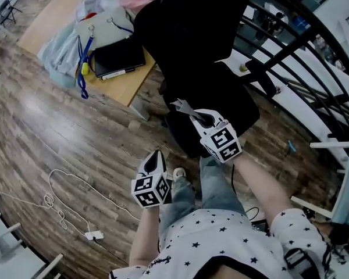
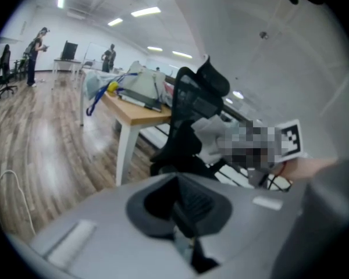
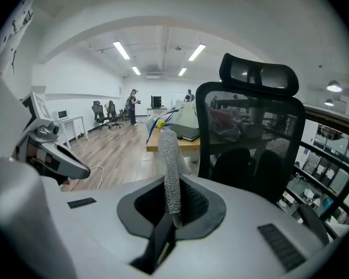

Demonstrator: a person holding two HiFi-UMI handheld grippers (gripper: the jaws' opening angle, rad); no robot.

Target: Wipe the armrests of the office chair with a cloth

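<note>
A black office chair [image 1: 206, 57] with a mesh back [image 3: 250, 138] stands in front of me, its back towards the desk. What looks like its right armrest [image 1: 260, 74] sticks out near the railing. My right gripper [image 1: 189, 110] hovers over the seat's front edge, shut on a grey cloth [image 3: 170, 167] that stands up from the jaws; the cloth [image 1: 179, 104] shows as a small pale tip. My left gripper [image 1: 157, 154] hangs lower left, away from the chair, jaws together and holding nothing [image 2: 185, 211].
A wooden desk [image 1: 119, 86] behind the chair carries bags and a black laptop [image 1: 117, 58]. A dark metal railing [image 1: 302, 45] runs along the right. A white cable [image 1: 64, 205] lies on the wood floor at the left. People stand far across the room [image 2: 38, 45].
</note>
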